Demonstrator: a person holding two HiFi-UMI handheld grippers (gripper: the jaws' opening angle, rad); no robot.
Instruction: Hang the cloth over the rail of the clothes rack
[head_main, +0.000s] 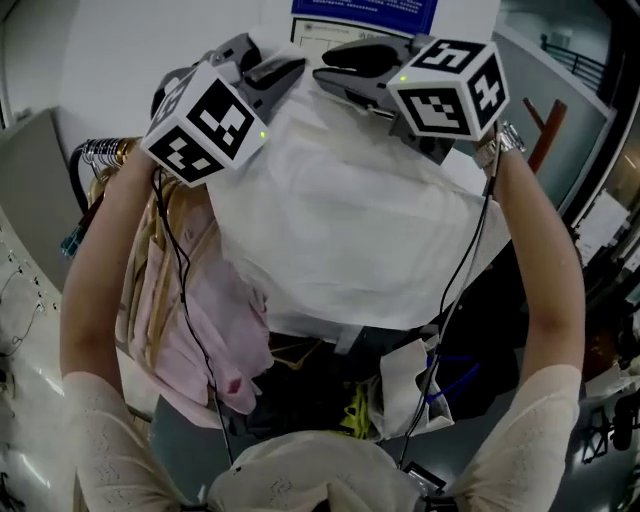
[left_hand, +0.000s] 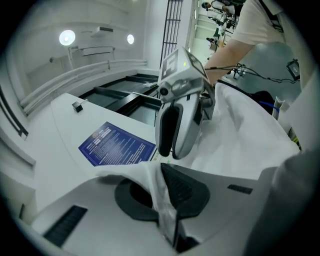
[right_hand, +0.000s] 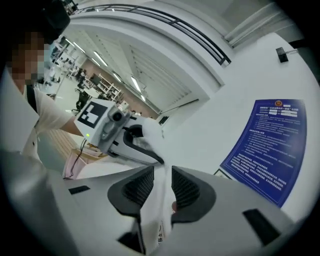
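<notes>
The white cloth (head_main: 340, 230) hung spread in the air, its upper edge clamped by both the left hand-held gripper (left_hand: 162, 187) and the right hand-held gripper (right_hand: 159, 186); hanging it well would likely need both corners level and taut over the rail. Below and left of the cloth, pink garments (head_main: 205, 330) on crowded hangers (head_main: 102, 152) could snag its lower edge.

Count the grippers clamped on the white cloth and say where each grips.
2. The left gripper pinches the top edge of the white cloth on the left; the right gripper pinches the same edge close beside it, on the right.
</notes>
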